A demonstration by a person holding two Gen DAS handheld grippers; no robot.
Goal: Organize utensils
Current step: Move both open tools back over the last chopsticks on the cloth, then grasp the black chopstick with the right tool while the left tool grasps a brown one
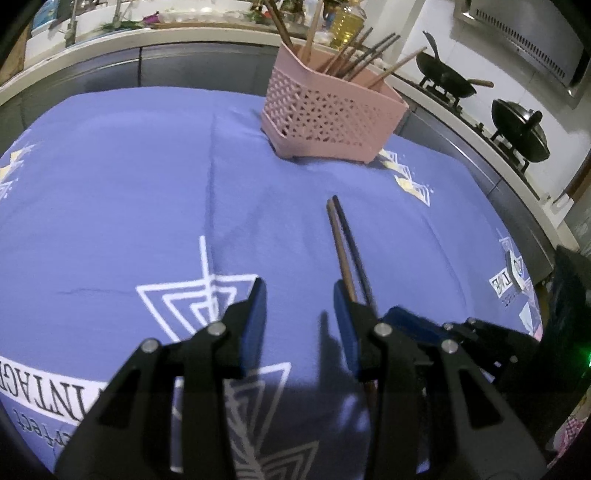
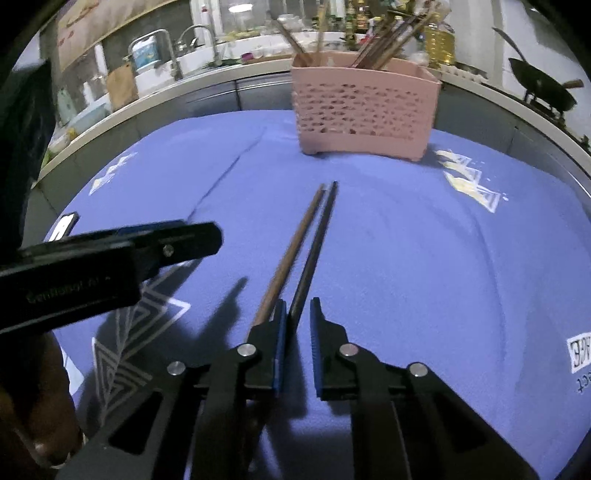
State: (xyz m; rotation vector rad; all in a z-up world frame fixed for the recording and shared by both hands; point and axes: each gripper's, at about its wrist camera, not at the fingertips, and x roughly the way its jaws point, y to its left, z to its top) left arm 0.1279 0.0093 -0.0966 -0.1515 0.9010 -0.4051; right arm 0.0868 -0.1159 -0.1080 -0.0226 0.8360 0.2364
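A brown chopstick and a black chopstick lie side by side on the blue printed cloth, pointing toward a pink perforated utensil basket that holds several chopsticks. My right gripper sits low at their near ends. Its jaws are narrow, the black stick runs between them with a gap still showing, and the brown stick lies outside the left finger. My left gripper hovers open and empty just left of the chopsticks, with the basket beyond. The left gripper's body shows at the left.
A counter with a sink and faucet runs behind the table. Two black woks sit on a stove at the right, near an oil bottle. A small dark phone-like object lies at the cloth's left edge.
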